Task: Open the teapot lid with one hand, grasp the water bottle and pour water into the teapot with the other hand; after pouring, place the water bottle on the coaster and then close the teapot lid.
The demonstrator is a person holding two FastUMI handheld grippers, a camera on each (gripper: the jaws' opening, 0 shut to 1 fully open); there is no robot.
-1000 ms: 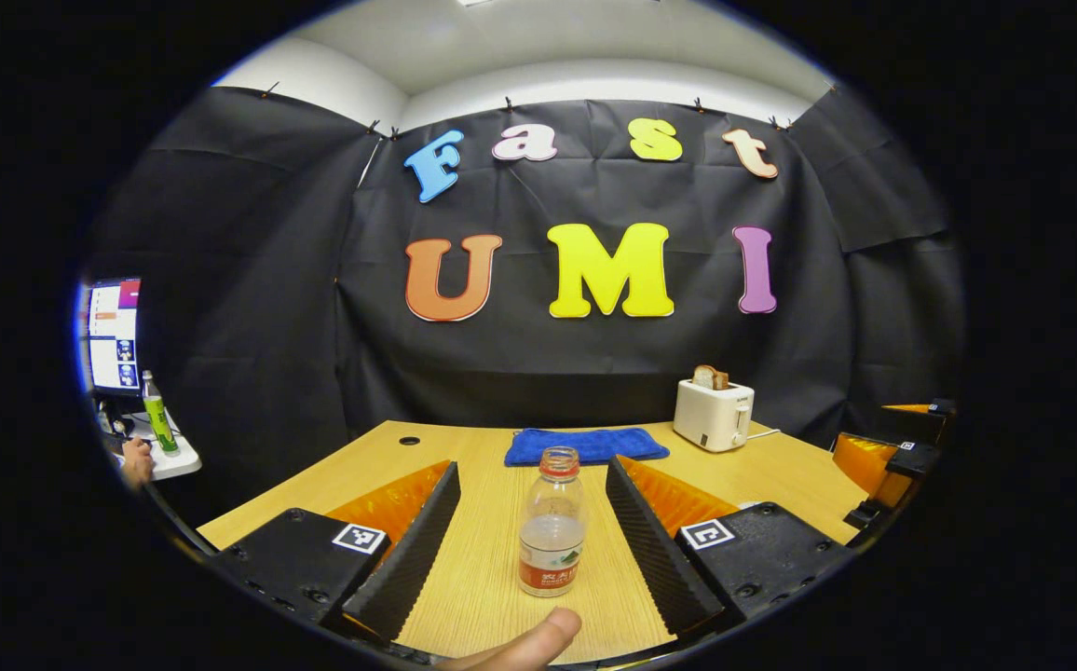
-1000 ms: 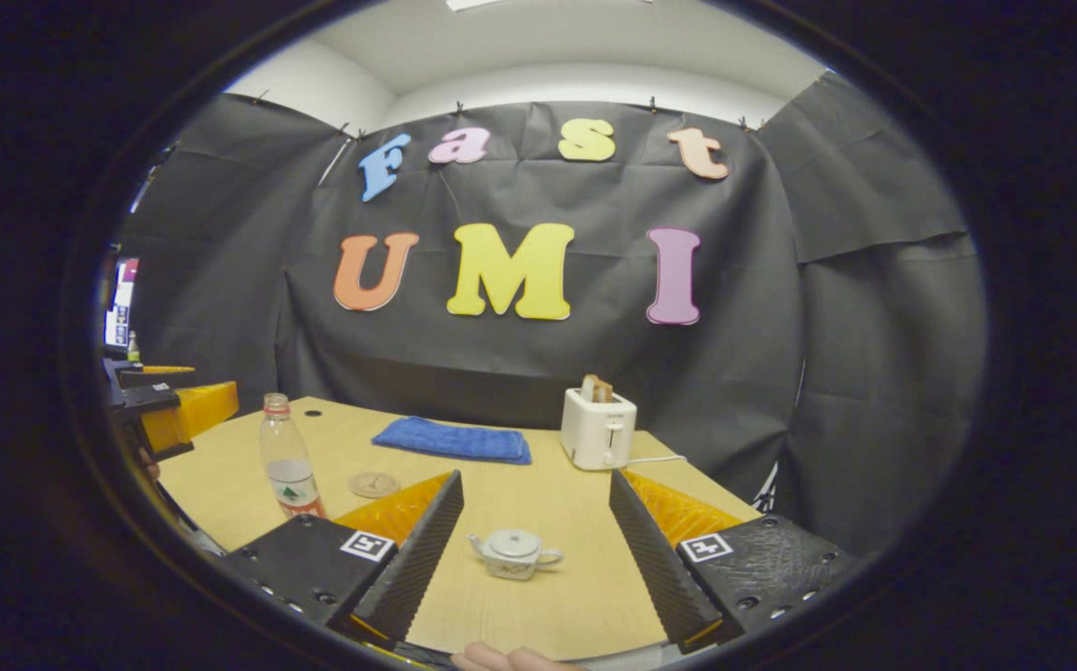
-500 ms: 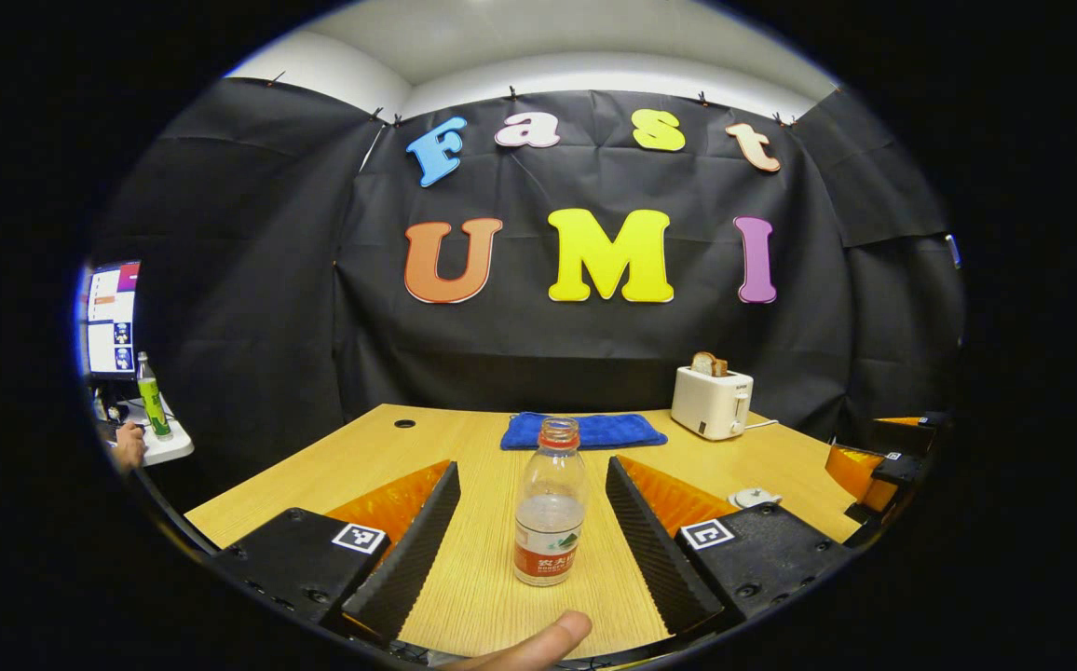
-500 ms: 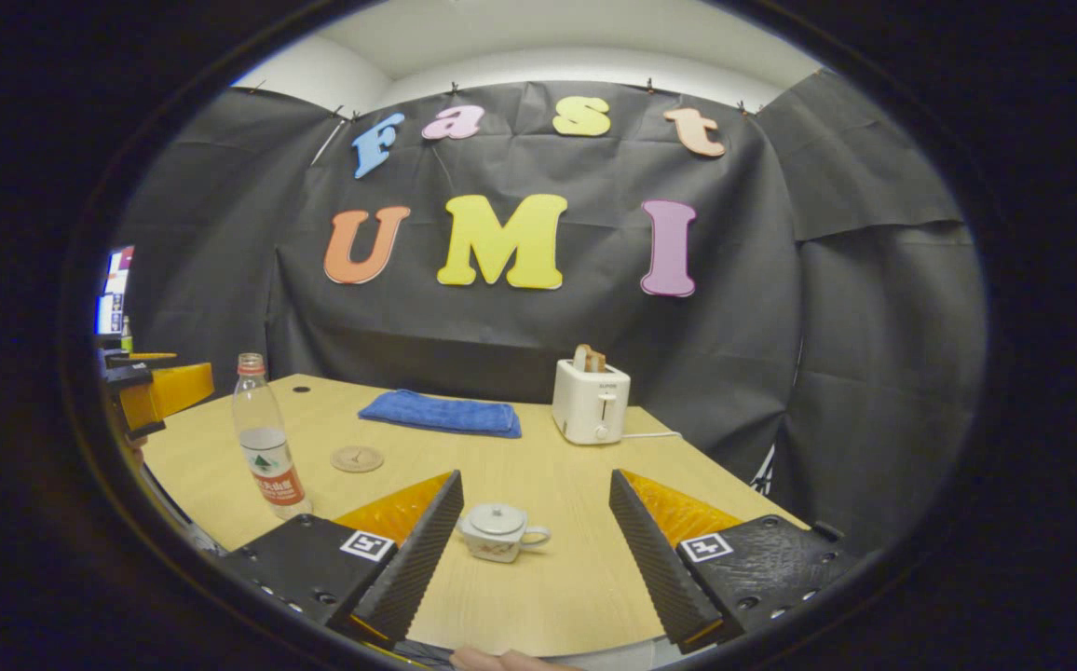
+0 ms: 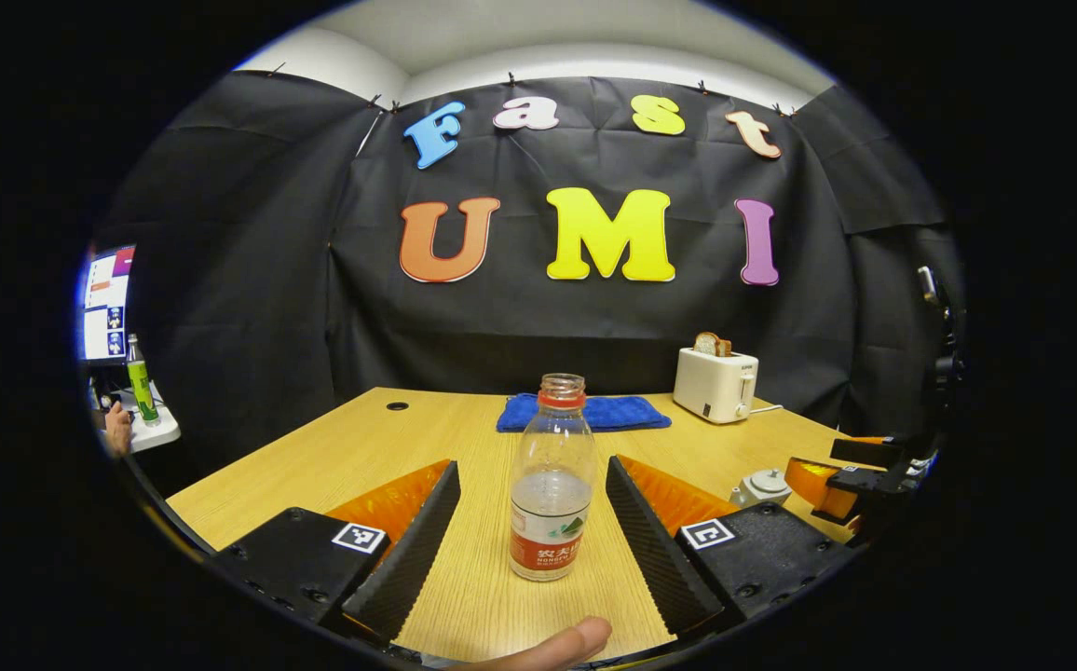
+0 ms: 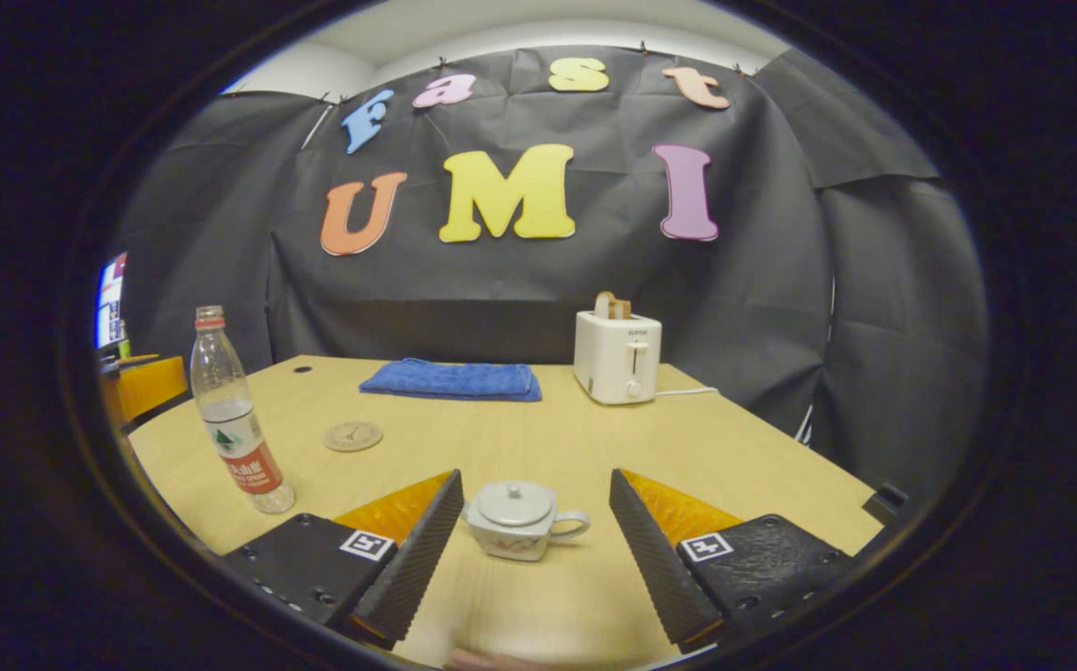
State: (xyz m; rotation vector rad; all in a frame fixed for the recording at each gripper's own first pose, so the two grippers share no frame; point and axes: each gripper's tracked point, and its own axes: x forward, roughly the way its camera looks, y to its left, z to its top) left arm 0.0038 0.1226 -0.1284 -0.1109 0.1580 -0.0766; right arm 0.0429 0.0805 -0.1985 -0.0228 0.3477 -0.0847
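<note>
- Light wooden table before a black cloth wall.
- Left gripper: fingers spread, flanking the uncapped clear plastic water bottle without contact.
- Right gripper: fingers spread around the small white lidded teapot, apart.
- Round cork coaster near the bottle.

Clear plastic water bottle stands upright at the wooden table's left, round cork coaster beside it; small white ceramic teapot nearer, folded blue towel and white toaster behind.
</note>
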